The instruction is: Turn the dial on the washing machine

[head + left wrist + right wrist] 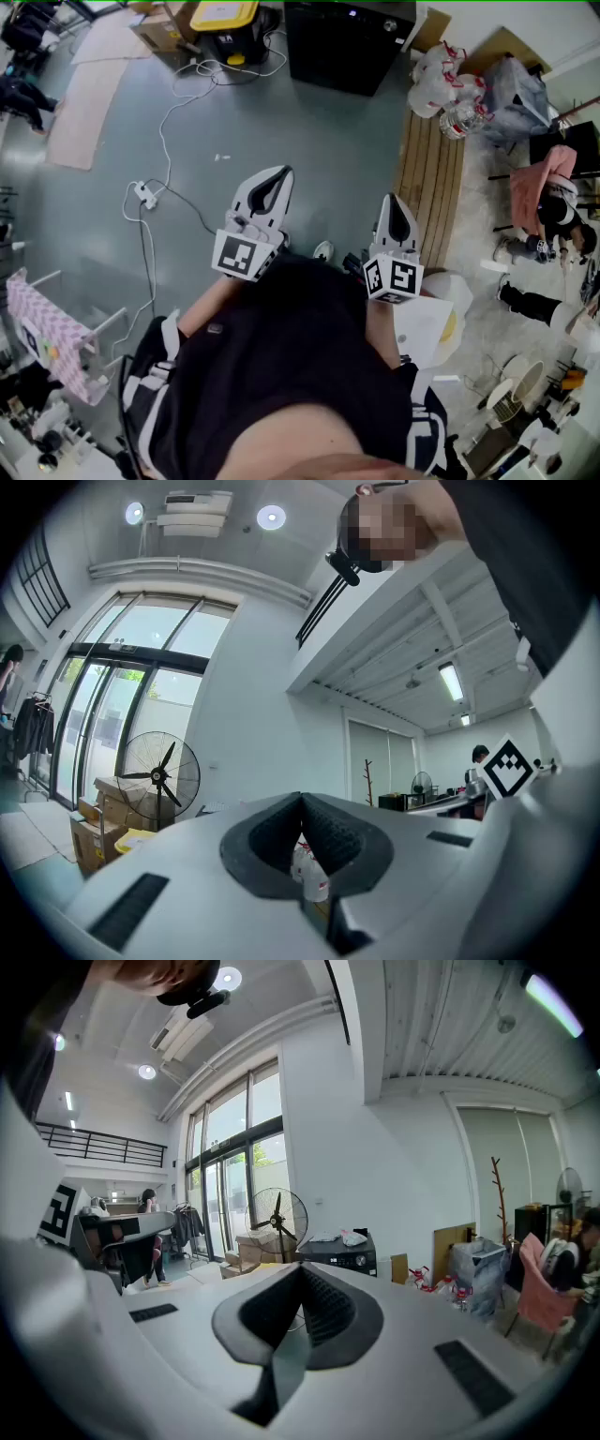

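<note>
The washing machine (pixel 349 42) is a black box standing on the floor at the far end of the head view. In the right gripper view the washing machine (pixel 342 1252) appears small and distant just past the jaw tips, with its round dial (pixel 360 1260) on the front panel. My left gripper (pixel 281 173) and right gripper (pixel 392 200) are held side by side in front of the person's body, both far from the machine. The left gripper (pixel 302 799) has its tips touching and holds nothing. The right gripper (pixel 302 1267) is also shut and empty.
A standing fan (pixel 277 1221) and cardboard boxes stand left of the machine. A yellow-lidded box (pixel 225 17), a white cable with a power strip (pixel 145 194), a wooden pallet (pixel 431 173) and bags of bottles (pixel 450 89) lie on the grey floor. People sit at the right.
</note>
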`<state>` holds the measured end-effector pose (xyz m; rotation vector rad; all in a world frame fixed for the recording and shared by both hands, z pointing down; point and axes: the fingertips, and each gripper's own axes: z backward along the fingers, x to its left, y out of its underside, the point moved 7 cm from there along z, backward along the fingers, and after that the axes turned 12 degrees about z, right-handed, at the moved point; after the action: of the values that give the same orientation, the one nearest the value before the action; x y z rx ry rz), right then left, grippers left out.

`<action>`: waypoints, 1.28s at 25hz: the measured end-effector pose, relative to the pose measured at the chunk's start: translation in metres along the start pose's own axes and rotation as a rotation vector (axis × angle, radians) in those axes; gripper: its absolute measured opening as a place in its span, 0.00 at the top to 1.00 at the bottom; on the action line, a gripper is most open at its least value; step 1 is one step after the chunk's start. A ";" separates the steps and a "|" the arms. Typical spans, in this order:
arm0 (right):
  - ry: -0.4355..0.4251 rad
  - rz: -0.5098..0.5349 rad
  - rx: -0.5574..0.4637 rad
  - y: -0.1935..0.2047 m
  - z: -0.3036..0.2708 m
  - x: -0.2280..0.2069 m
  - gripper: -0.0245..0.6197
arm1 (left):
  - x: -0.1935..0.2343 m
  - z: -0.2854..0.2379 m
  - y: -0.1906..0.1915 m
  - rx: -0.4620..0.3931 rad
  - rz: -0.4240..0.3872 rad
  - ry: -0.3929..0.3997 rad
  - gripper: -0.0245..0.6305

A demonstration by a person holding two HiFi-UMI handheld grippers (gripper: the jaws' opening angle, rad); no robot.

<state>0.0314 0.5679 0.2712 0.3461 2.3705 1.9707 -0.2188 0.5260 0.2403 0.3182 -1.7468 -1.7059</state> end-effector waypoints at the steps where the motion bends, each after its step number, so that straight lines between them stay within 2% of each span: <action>1: 0.002 0.000 0.003 -0.001 -0.001 0.001 0.93 | 0.001 0.000 0.000 -0.001 0.001 -0.001 0.93; 12: 0.029 -0.019 -0.039 -0.003 -0.008 0.008 0.91 | 0.018 0.006 -0.004 -0.015 0.015 -0.010 0.93; 14: 0.021 -0.014 -0.035 -0.003 -0.017 0.013 0.55 | 0.023 0.007 -0.004 -0.013 0.021 -0.003 0.93; 15: 0.015 -0.006 -0.022 -0.004 -0.021 0.016 0.53 | 0.026 0.007 -0.005 -0.011 0.023 0.004 0.93; 21: 0.051 0.019 0.008 -0.003 -0.047 0.050 0.53 | 0.067 0.020 -0.002 0.010 0.046 0.030 0.93; 25: 0.065 0.022 0.024 0.001 -0.081 0.061 0.53 | 0.102 0.007 0.006 0.031 0.042 0.033 0.93; 29: 0.064 0.025 0.048 0.012 -0.116 0.046 0.54 | 0.116 -0.023 0.015 0.026 0.074 0.033 0.93; 32: 0.059 0.027 0.041 0.017 -0.165 0.019 0.54 | 0.133 -0.067 0.021 0.033 0.061 0.024 0.93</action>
<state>-0.0128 0.4149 0.3213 0.3271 2.4584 1.9726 -0.2723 0.3954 0.2936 0.2956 -1.7513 -1.6255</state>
